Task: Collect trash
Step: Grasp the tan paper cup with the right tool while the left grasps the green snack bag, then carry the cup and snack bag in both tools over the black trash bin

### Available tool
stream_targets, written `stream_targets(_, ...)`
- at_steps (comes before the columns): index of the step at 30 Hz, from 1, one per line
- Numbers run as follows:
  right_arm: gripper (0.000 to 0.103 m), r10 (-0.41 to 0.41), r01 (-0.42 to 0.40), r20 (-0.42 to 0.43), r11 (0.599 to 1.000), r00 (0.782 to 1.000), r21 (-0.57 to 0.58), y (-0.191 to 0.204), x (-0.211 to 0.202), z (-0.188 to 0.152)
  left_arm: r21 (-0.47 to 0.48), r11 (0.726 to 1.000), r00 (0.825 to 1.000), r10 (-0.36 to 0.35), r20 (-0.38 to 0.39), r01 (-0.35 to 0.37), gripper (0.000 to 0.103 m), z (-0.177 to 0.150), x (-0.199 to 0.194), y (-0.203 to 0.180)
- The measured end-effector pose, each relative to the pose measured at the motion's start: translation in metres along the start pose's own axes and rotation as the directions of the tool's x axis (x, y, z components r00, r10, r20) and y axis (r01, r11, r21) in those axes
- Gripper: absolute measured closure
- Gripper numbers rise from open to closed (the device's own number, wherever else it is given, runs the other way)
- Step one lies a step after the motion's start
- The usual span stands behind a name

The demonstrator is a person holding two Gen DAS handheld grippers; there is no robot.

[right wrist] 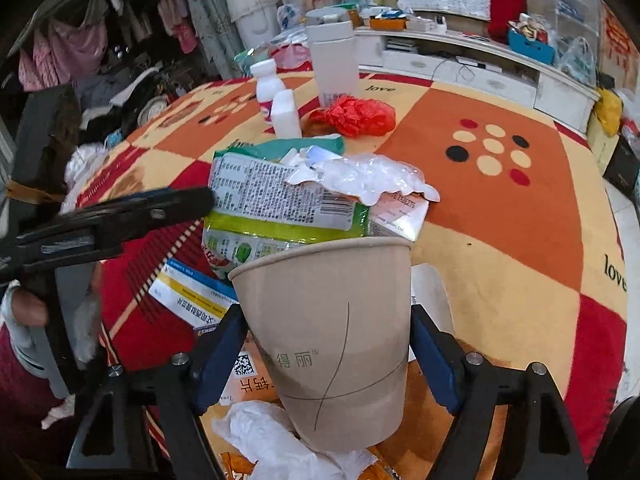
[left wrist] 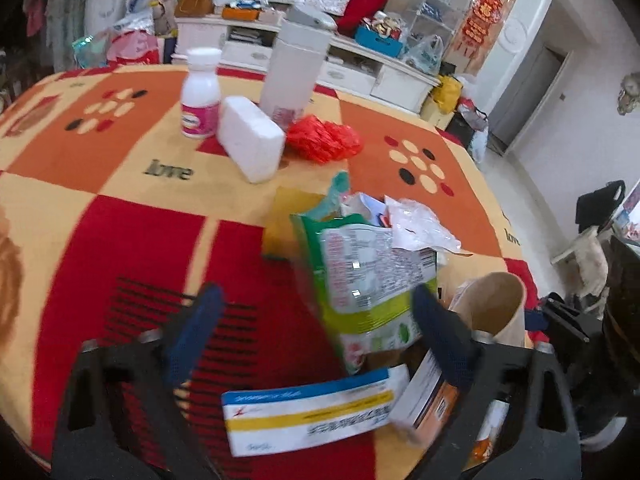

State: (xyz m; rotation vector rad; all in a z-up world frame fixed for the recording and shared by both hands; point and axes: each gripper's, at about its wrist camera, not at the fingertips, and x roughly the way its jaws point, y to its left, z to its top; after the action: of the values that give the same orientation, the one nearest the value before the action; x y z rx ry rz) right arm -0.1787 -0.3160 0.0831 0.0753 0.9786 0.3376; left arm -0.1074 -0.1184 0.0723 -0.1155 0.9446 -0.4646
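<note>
Counter [left wrist: 132, 216] is wearing a soft fleece cover, checkered red, orange and cream, with dot clusters and "love" print.

Trash pile is sitting at the near edge: a glossy green snack bag [left wrist: 368, 276] standing upright and stuffed with crinkled clear plastic [left wrist: 424, 224] and paper scraps; a flat blue-yellow-white carton [left wrist: 308, 416] lying in front of it; an orange-and-white box [left wrist: 432, 400] beside that; a tan paper cup [right wrist: 332, 344], tapered, with pen lines across its wall.

Behind the pile: white pill bottle [left wrist: 200, 92] with pink label, a white foam-like block [left wrist: 252, 136], a tall white cylinder container [left wrist: 296, 68], a crumpled red plastic bag [left wrist: 324, 140].

Left tongs [left wrist: 316, 320] are standing wide, blue textured pads. Snack bag is sitting between the fingers, close against the right-hand one; no clear pressing on it, left-hand pad well apart from it. Carton is lying just below the gap.

Right tongs [right wrist: 328, 356] are straddling the paper cup, one pad on each side of the wall. Pads are looking just at the cup surface; cannot tell whether they are actually pressing.

View differences: right wrist view is showing the cup full-on plus crumpled white tissue [right wrist: 280, 444] under it, and the left tongs coming in from the left edge as a black bar reaching the snack bag. Left wrist view is showing only the cup's open rim at right, but is showing the carton face whole.
</note>
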Motion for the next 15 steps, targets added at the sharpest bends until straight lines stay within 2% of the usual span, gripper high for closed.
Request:
stream_targets(2,0.025,-0.002,0.001,0.017,1.0,1.0,0.01,-0.001,-0.005,-0.001,0.009,1.0,0.999,-0.01,-0.032,0.011,0.048,0.001,0.011,-0.005)
stream_targets(4,0.025,-0.002,0.001,0.039,1.0,0.999,0.027,-0.005,-0.012,-0.001,0.018,1.0,0.998,-0.011,-0.055,0.012,0.066,-0.001,0.018,-0.008)
stream_targets(5,0.025,-0.003,0.002,0.051,0.999,0.999,0.034,-0.006,-0.016,-0.001,0.02,1.0,0.999,0.0,-0.047,0.001,0.072,-0.002,0.017,-0.008)
stream_targets(7,0.025,-0.011,0.007,0.077,0.999,0.997,0.052,-0.01,-0.025,-0.001,0.017,1.0,1.0,-0.006,-0.026,0.007,0.079,-0.002,0.01,-0.007)
stream_targets(9,0.025,-0.019,0.012,0.096,0.998,0.995,0.066,-0.014,-0.032,-0.001,0.014,1.0,1.0,-0.019,-0.01,0.019,0.08,-0.001,-0.001,-0.005)
stream_targets(10,0.025,-0.027,0.019,0.109,0.997,0.994,0.074,-0.017,-0.037,-0.001,0.018,1.0,1.0,-0.016,0.002,0.016,0.086,-0.001,-0.007,-0.004)
stream_targets(15,0.025,-0.054,0.04,0.148,0.995,0.988,0.094,-0.022,-0.054,-0.006,0.041,0.999,0.997,-0.005,0.073,0.002,0.088,0.005,-0.046,-0.005)
